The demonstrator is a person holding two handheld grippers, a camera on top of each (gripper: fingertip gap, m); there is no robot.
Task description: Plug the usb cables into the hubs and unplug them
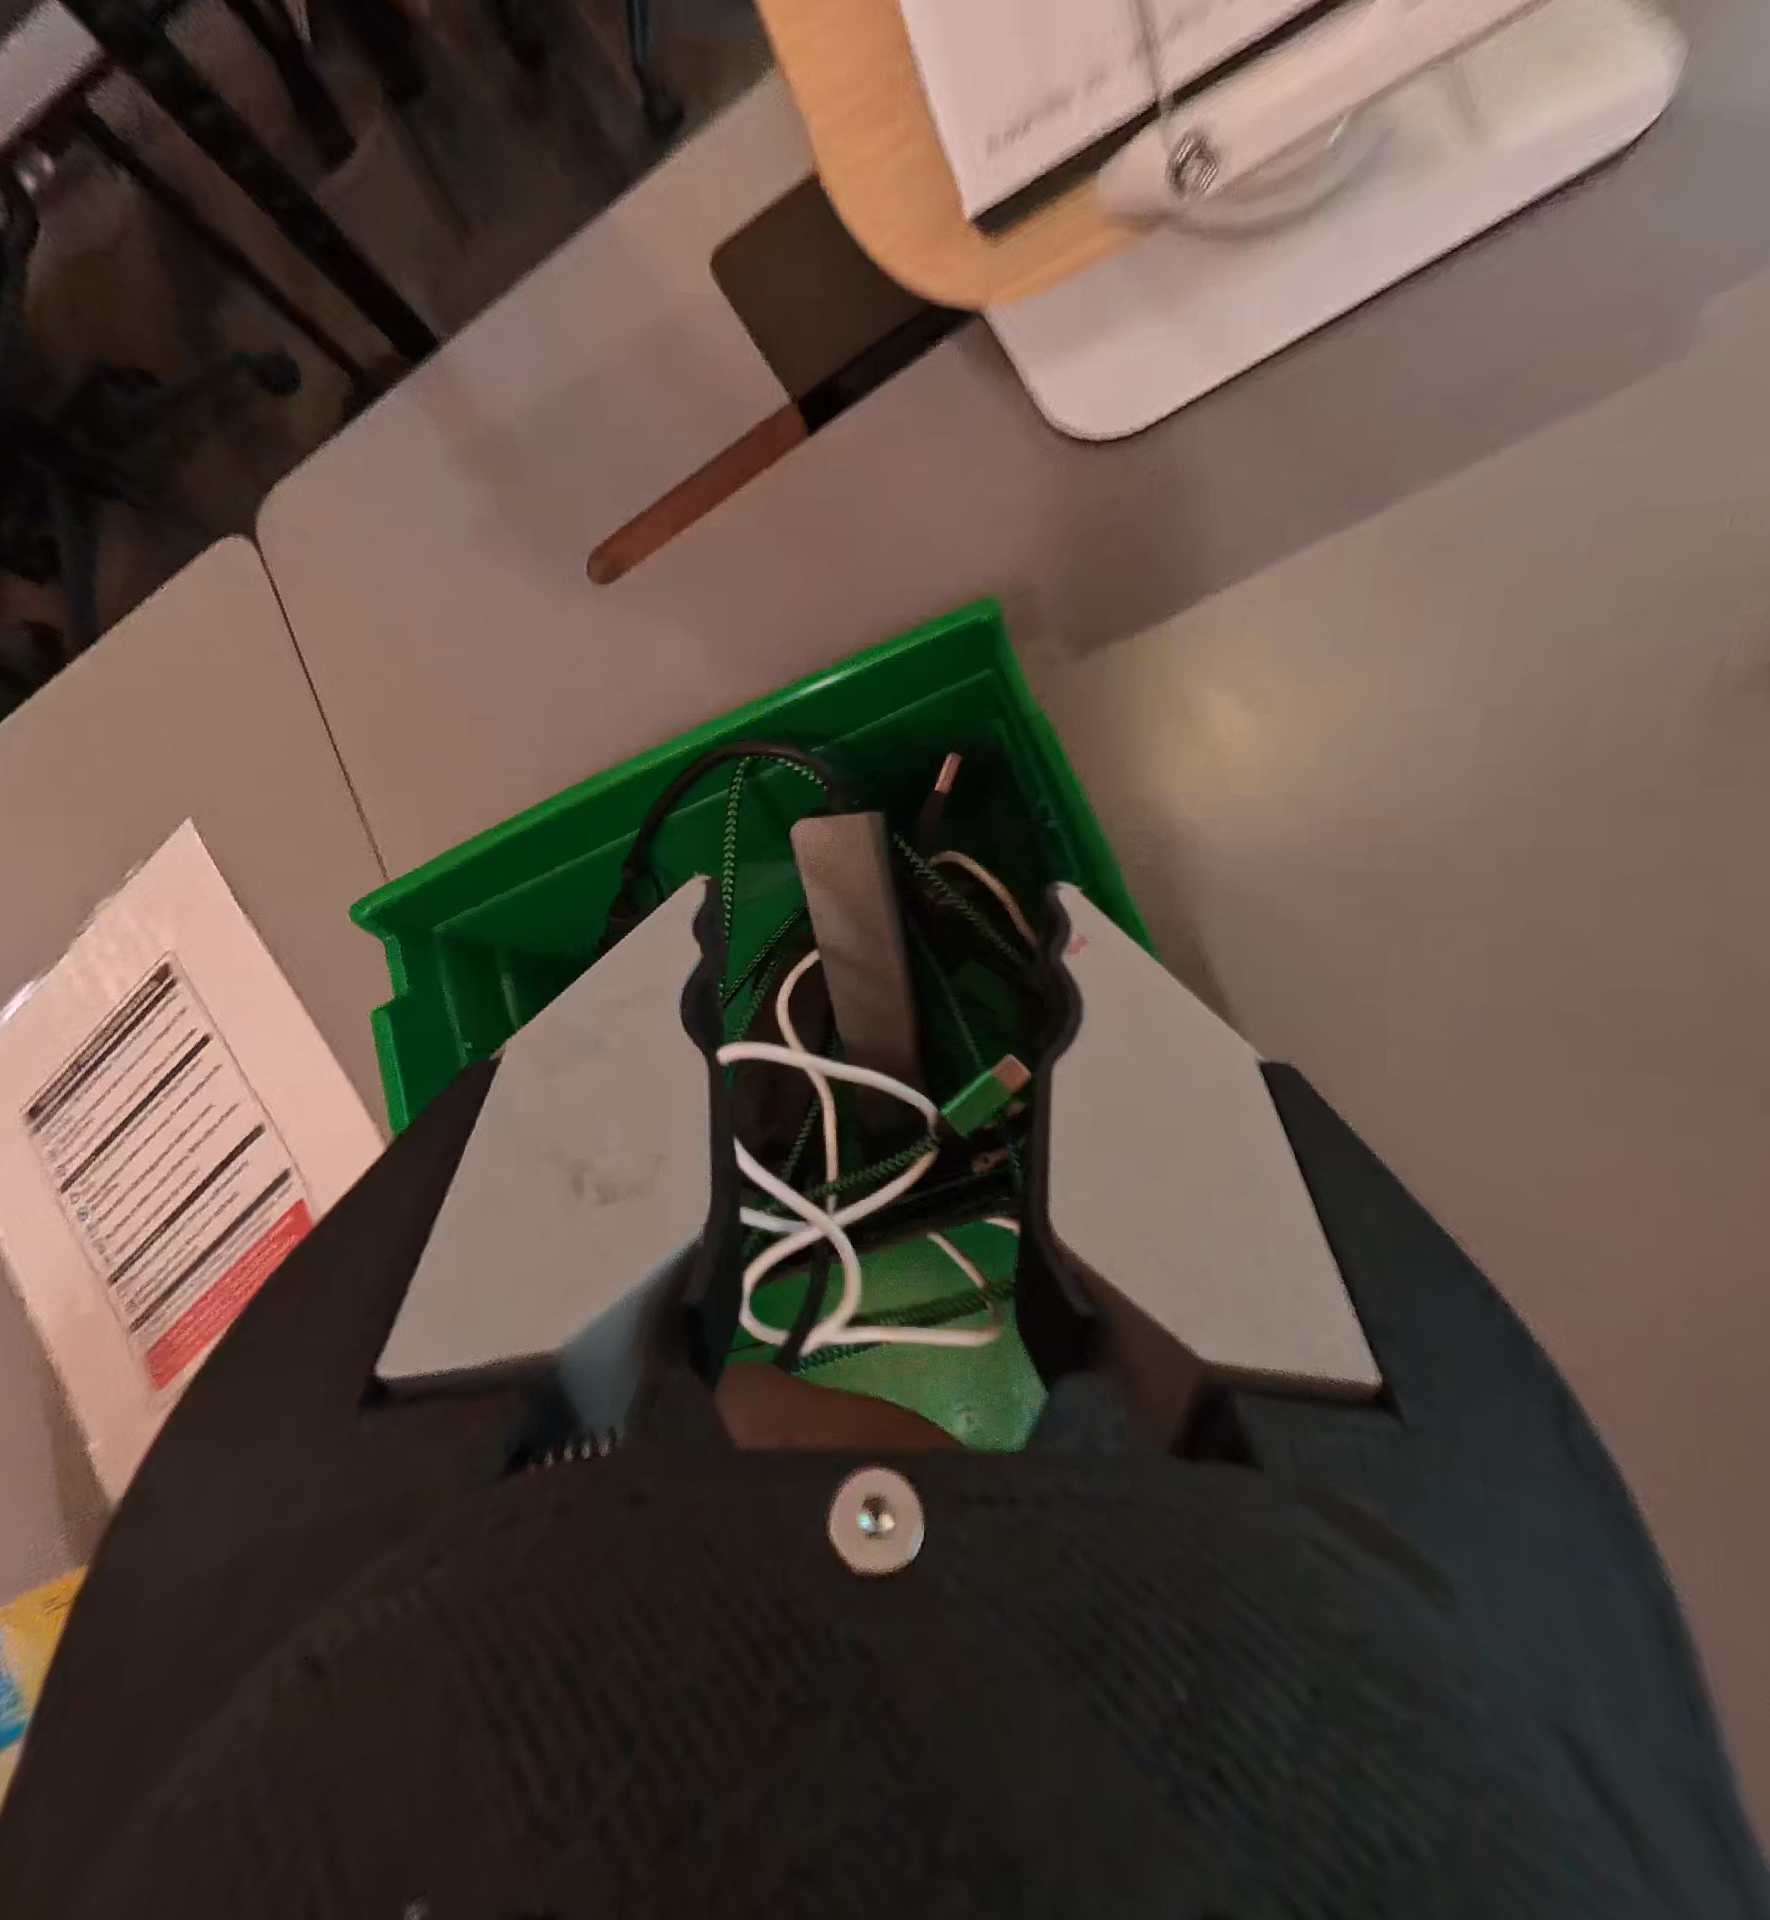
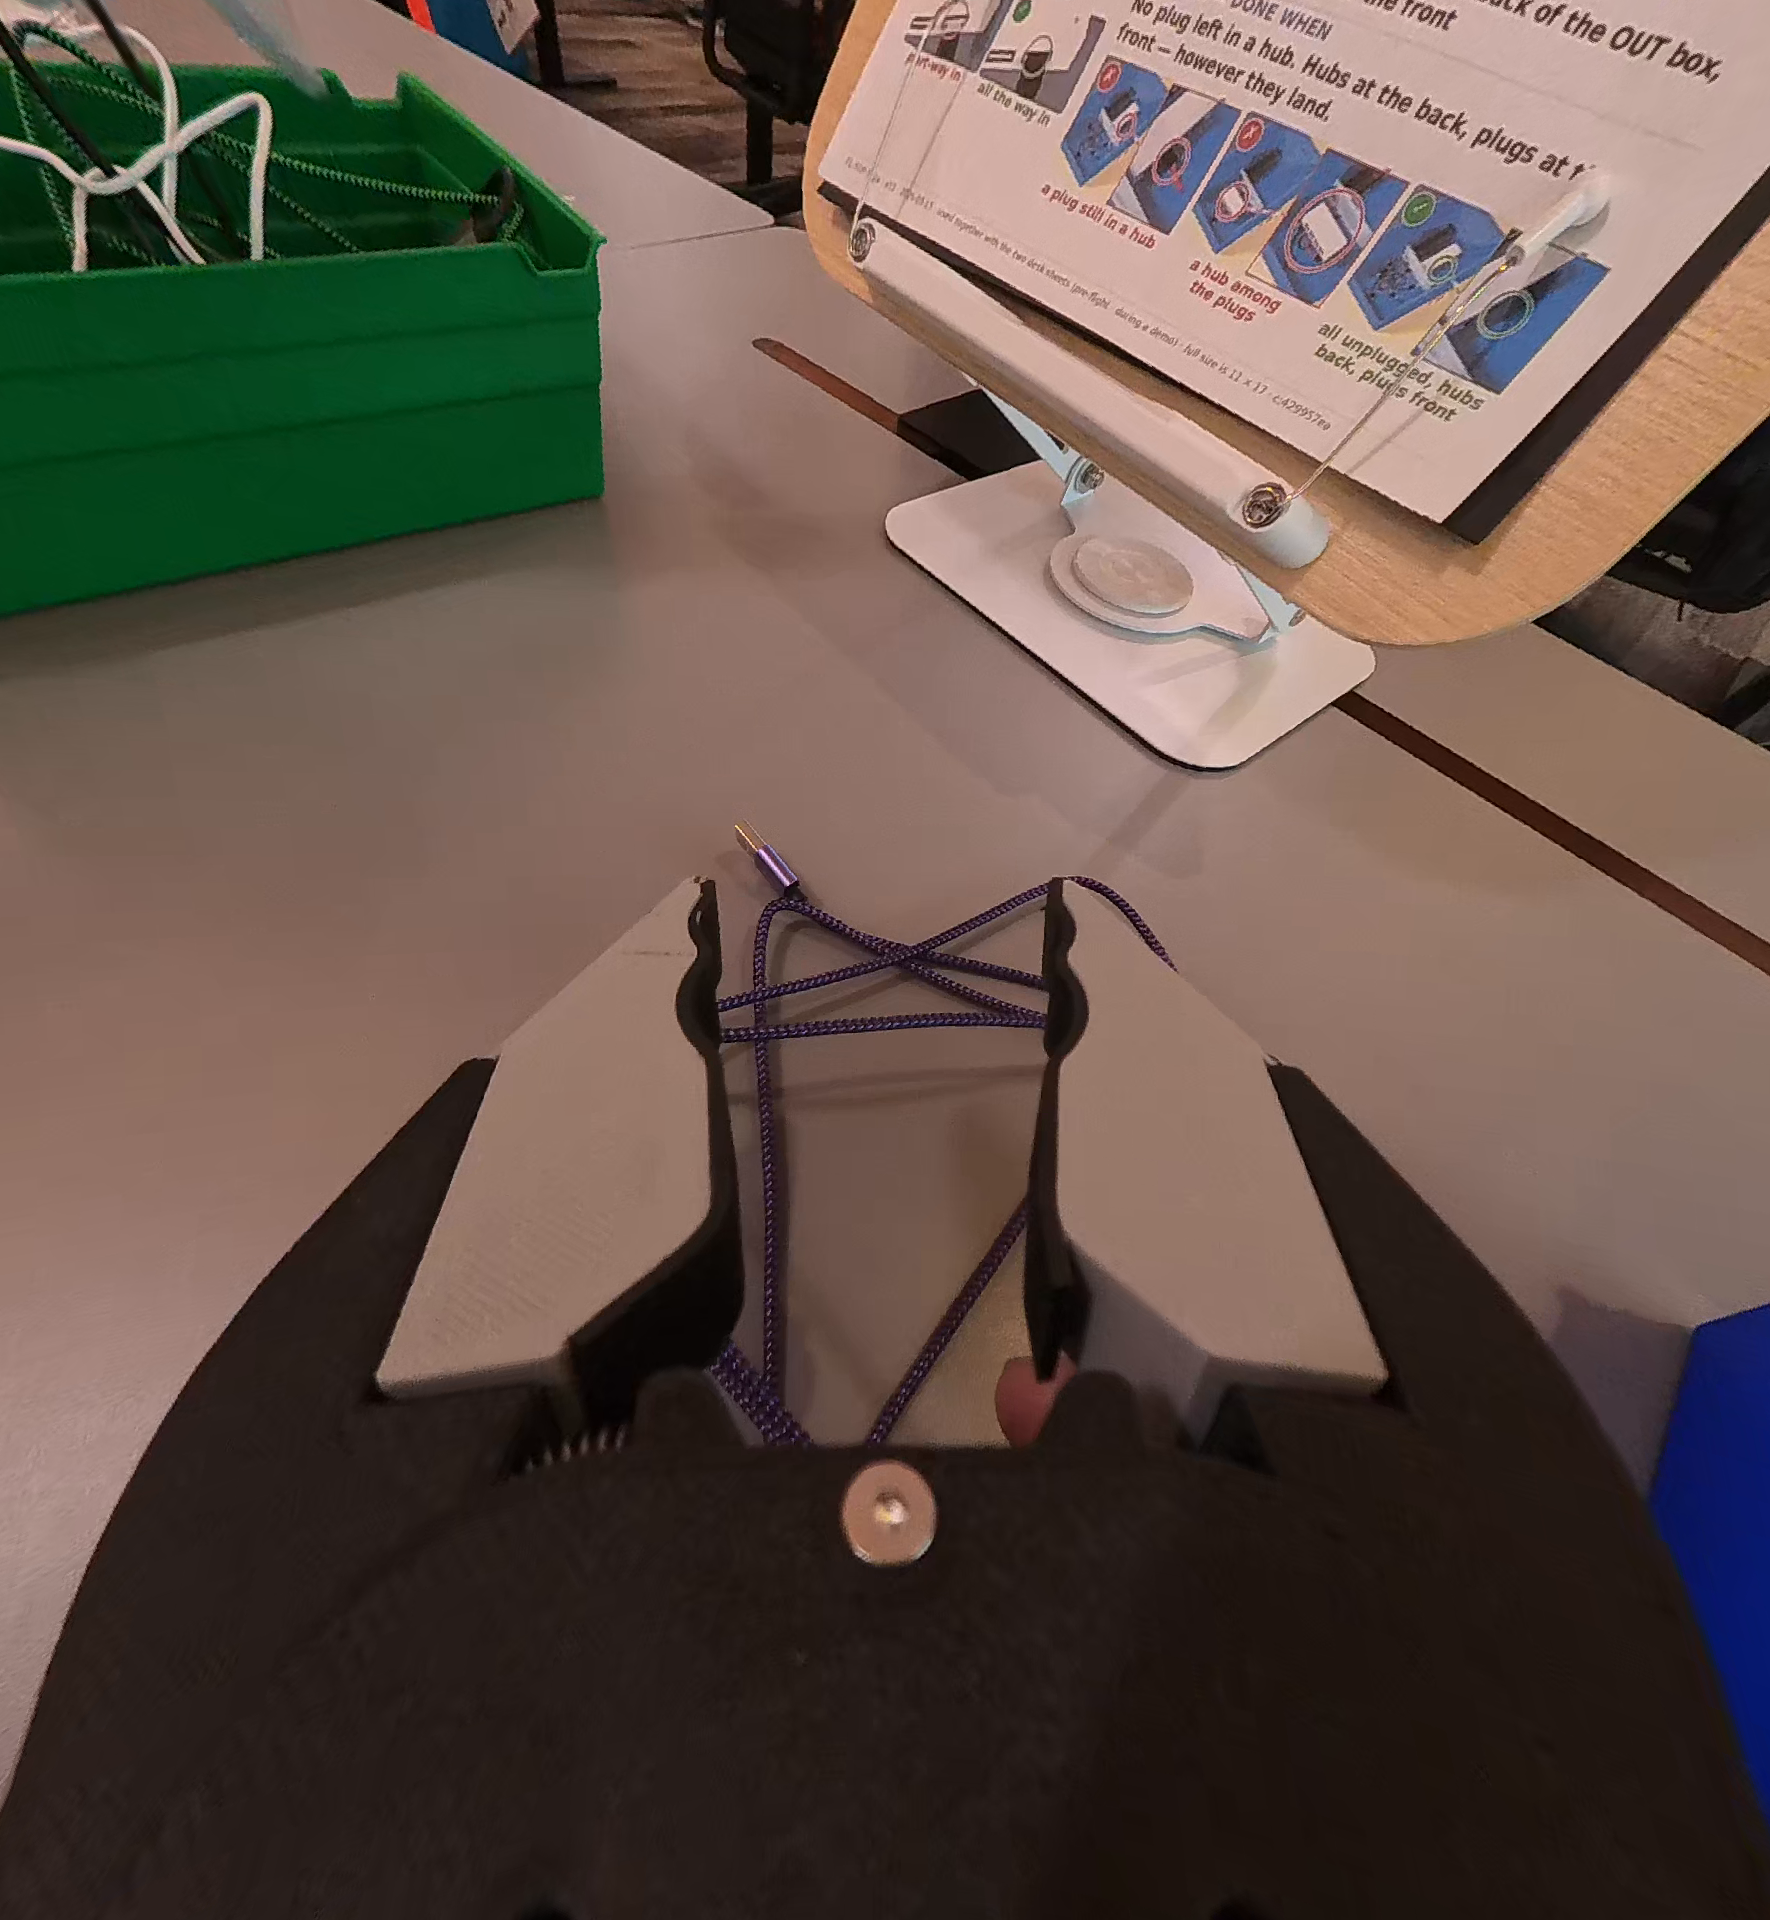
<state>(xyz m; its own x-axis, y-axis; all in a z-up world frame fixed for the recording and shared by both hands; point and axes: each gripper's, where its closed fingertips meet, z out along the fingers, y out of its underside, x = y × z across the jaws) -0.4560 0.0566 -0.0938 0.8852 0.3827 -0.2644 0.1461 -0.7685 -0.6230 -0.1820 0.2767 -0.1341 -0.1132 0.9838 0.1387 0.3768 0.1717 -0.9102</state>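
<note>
- Hub (image 1: 853,935), a dark grey bar, stands tilted in the green bin (image 1: 548,883), its far end near the bin's far wall, with cables heaped around it.
- A white cable (image 1: 819,1174) loops over green braided cable in the bin; a green plug (image 1: 980,1096) lies to the right of the hub and a black cable (image 1: 673,821) arcs along the far-left wall, with a bare metal plug (image 1: 948,774) in the far-right corner.
- The left tool (image 1: 876,904) hangs over the bin, fingers apart, gripping nothing; the hub and cables show through the gap.
- The right tool (image 2: 876,894) sits low over the table (image 2: 341,831), fingers apart; a purple braided cable (image 2: 860,977) lies crossed on the table between and under them, not clamped.
- The purple cable's plug (image 2: 772,862) lies just beyond the fingertips, pointing far-left.
- In the right wrist view the bin stands far left, well apart from the purple cable, with open table between them.
- A wood-edged board (image 2: 1380,582) bearing an instruction sheet leans on a white stand (image 2: 1172,686) far right; its base leaves bare table near the cable.
- A blue box (image 2: 1754,1558) edge shows near right.
- A printed sheet (image 1: 133,1091) lies left of the bin.
- The grey table is made of several tops with seams; dark floor and chair legs lie beyond.
</note>
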